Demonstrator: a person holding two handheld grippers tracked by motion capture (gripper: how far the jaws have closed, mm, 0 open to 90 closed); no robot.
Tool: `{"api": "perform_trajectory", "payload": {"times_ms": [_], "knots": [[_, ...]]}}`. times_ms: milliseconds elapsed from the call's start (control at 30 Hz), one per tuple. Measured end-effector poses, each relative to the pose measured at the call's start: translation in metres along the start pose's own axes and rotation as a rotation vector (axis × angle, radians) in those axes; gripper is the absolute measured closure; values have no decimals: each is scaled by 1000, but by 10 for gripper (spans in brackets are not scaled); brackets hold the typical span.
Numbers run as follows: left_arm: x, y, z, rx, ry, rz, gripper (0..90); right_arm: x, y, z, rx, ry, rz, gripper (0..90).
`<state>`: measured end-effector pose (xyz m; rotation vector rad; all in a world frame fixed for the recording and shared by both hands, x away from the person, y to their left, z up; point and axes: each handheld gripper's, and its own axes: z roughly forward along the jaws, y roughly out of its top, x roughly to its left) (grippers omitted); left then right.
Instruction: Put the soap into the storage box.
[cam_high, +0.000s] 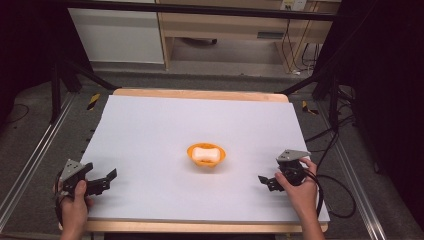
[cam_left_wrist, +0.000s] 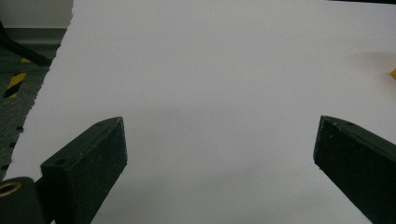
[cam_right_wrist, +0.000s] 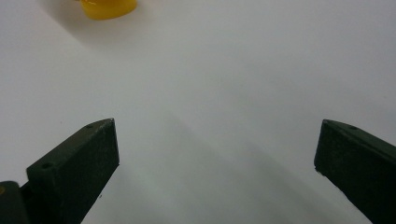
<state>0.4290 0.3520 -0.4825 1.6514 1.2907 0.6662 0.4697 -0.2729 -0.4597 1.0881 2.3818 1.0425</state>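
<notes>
Two grippers are in your hands, and both stand with their jaws spread wide and nothing between them. Your left gripper (cam_high: 102, 181) rests low near the front left corner of the white table (cam_high: 150, 130); your right gripper (cam_high: 267, 182) sits near the front right, jaws pointing inward toward the middle. Neither one touches anything but the air just above the surface.

Between them, well apart from both, sits one orange bowl (cam_high: 206, 155) near the table's middle, and inside it lies one pale, roundish lump (cam_high: 206, 153), perhaps dough or a soft bun; you cannot tell which from here. In the right gripper view a slice of the bowl's yellow-orange wall (cam_right_wrist: 109, 8) shows at the top left; in the left gripper view a sliver of it (cam_left_wrist: 393, 73) shows at the right edge.

Watch for these risks, as I judge them. The bowl looks light and the table smooth, so a one-sided nudge against its rim could slide or tip it before you get a grip. Close too hard on the pale lump and you may squash or tear it. If both grippers come in together, their jaws could knock each other over so small a target.

Count: two grippers, one bowl, one lump, one table.
</notes>
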Motion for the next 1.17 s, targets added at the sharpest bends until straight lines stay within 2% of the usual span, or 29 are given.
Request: {"api": "perform_trajectory", "payload": {"times_ms": [200,367,500,567,667,800,867,933,1167], "knots": [[1,0,0,0,1,3,22,-8,-24,-14,-27,-23,48,6],[1,0,0,0,1,2,22,-14,-42,-28,-74,-37,101,6],[1,0,0,1,-2,-5,22,-19,-56,-38,-113,-59,117,6],[1,0,0,5,0,2,22,-22,-63,-42,-129,-57,150,6],[0,0,0,7,2,3,22,-27,-72,-46,-147,-60,175,6],[1,0,0,6,0,-8,22,-31,-78,-52,-207,-46,218,8],[1,0,1,7,0,-6,22,-32,-79,-51,-209,-45,230,7],[0,0,1,8,-1,-2,22,-31,-77,-48,-184,-58,231,7],[1,1,1,7,-1,-4,22,-28,-74,-44,-145,-72,208,6]]}}
